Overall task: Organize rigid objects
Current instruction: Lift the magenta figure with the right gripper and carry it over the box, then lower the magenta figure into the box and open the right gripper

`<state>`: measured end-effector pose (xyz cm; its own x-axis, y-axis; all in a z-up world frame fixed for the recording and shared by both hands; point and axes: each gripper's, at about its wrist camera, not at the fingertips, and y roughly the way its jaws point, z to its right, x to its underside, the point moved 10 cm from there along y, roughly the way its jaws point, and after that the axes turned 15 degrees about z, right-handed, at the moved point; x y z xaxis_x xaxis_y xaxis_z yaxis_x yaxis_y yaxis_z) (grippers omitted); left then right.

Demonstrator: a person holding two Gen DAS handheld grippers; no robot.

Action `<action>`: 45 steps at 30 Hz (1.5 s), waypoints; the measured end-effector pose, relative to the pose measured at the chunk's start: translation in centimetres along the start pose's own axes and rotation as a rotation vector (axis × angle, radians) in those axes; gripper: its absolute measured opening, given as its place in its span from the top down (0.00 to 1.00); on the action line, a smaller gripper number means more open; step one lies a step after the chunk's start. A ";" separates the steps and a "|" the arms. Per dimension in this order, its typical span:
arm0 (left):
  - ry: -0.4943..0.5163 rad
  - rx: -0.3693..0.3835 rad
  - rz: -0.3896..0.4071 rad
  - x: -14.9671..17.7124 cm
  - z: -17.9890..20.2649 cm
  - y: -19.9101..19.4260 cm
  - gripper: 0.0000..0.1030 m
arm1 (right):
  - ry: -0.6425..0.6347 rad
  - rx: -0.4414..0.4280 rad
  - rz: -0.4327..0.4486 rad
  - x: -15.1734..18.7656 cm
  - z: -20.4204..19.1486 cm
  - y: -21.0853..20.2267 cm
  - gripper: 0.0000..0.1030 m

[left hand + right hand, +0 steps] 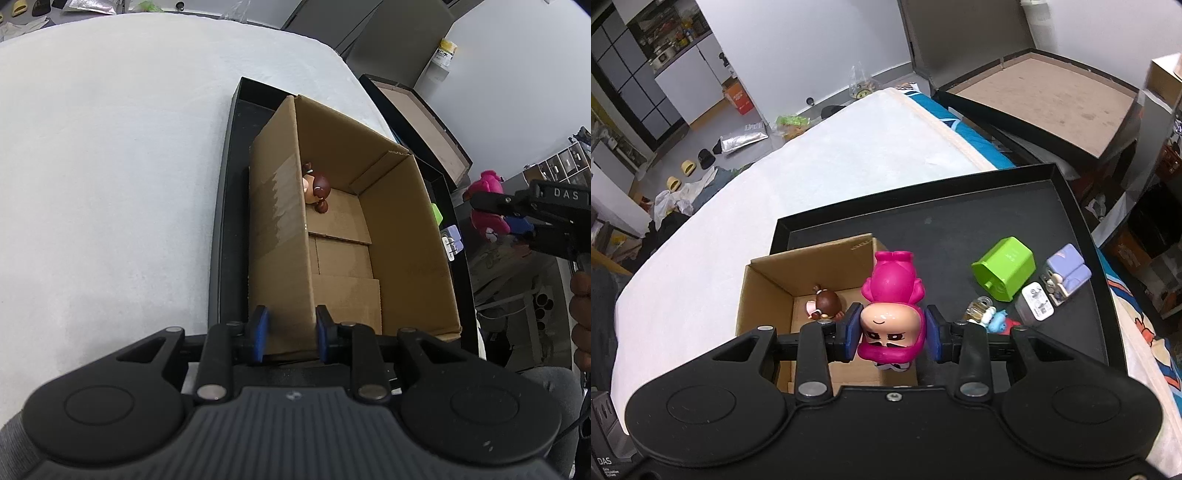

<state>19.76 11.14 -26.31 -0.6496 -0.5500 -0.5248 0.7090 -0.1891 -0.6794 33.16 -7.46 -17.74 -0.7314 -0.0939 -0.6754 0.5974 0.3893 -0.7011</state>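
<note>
My left gripper (291, 332) is shut on the near wall of an open cardboard box (406, 240) standing in a black tray (225, 221). A small brown-haired figure (316, 188) lies in the box's far corner. My right gripper (892, 332) is shut on a pink hooded figure (892, 291), held by the head with the feet pointing away. It hangs over the right edge of the box (820, 266); the brown figure (827, 301) lies below and to the left. In the left wrist view the right gripper (498, 218) holds the pink figure (487, 184) right of the tray.
On the tray floor (942, 221) right of the box lie a green cube (1004, 273), a purple cube (1069, 273), a white charger (1034, 304), a clear clip (979, 308) and a small blue figure (995, 319). The tray sits on a white bed. A brown-lined lid (1052, 96) lies behind.
</note>
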 end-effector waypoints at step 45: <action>-0.001 0.003 0.012 0.1 -0.2 -0.2 0.76 | -0.087 -0.057 -0.058 0.1 -4.0 1.3 0.57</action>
<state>19.51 11.28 -26.36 -0.6412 -0.5526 -0.5324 0.7172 -0.1849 -0.6718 32.58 -3.31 -17.81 -0.7313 -0.1965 -0.6532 0.5334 0.4320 -0.7272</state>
